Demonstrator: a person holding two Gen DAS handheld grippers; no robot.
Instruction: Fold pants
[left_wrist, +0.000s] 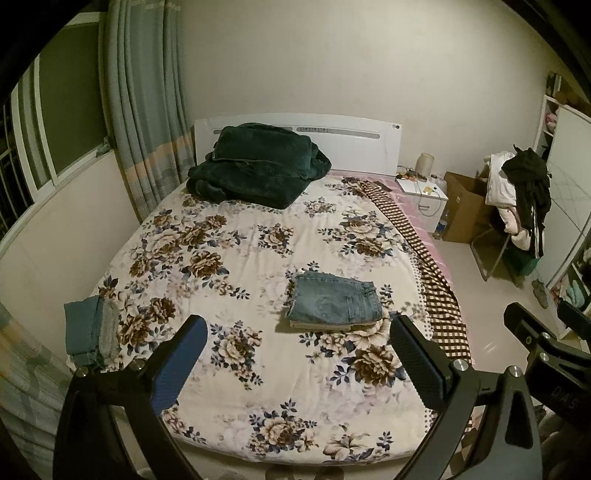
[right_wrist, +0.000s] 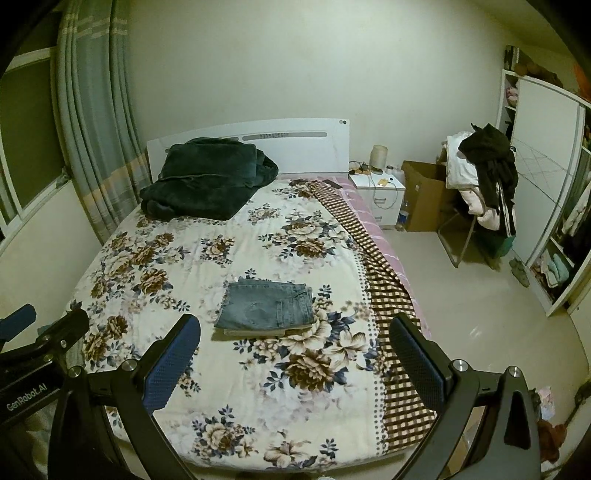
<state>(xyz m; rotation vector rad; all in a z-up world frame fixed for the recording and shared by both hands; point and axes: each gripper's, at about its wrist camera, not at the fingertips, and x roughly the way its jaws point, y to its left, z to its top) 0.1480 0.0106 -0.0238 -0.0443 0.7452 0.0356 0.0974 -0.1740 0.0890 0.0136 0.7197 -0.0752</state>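
Folded blue jeans lie in a neat rectangle on the floral bedspread, stacked on a pale folded garment. They also show in the right wrist view. My left gripper is open and empty, held above the foot of the bed, short of the jeans. My right gripper is open and empty too, just right of the left one; its body shows at the left wrist view's right edge. A second pile of folded teal and grey clothes lies at the bed's left edge.
A dark green blanket is heaped by the white headboard. A checked cloth hangs over the bed's right side. A nightstand, a cardboard box, a clothes-laden chair and a wardrobe stand at right. Curtains hang at left.
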